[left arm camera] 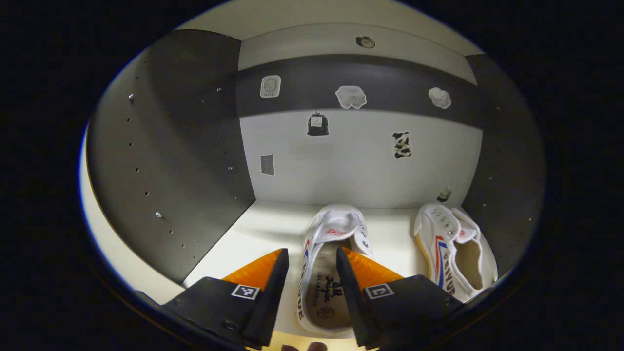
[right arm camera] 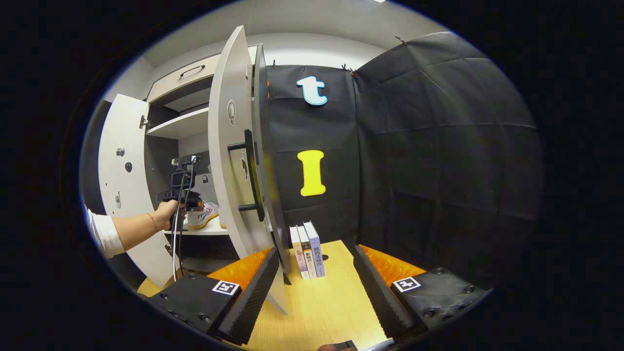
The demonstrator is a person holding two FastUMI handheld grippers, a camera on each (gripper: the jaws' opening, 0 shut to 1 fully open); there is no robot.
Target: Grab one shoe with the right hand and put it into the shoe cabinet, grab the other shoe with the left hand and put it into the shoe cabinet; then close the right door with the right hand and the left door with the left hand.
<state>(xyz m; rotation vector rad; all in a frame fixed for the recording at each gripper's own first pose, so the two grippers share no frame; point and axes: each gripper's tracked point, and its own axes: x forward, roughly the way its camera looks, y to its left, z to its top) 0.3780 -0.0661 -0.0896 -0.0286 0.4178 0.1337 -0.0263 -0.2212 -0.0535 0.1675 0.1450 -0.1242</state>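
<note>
Shoes (left arm camera: 324, 273) on cabinet shelf (left arm camera: 263, 234), one heel hidden by left gripper (left arm camera: 312, 287), fingers apart on both, right gripper (right arm camera: 317, 287).

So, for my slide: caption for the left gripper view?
Left claw open astride one white shoe on the cabinet shelf; second shoe alongside.

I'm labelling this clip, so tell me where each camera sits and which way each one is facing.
Left gripper view: rides the left gripper, inside the cabinet, facing its back wall; own fingers straddle one shoe's side wall, second shoe to the right.
Right gripper view: rides the right gripper, outside, facing the open right door's edge, books and table; a hand and sleeve show.
Shared: the cabinet shelf holding a shoe.
</note>
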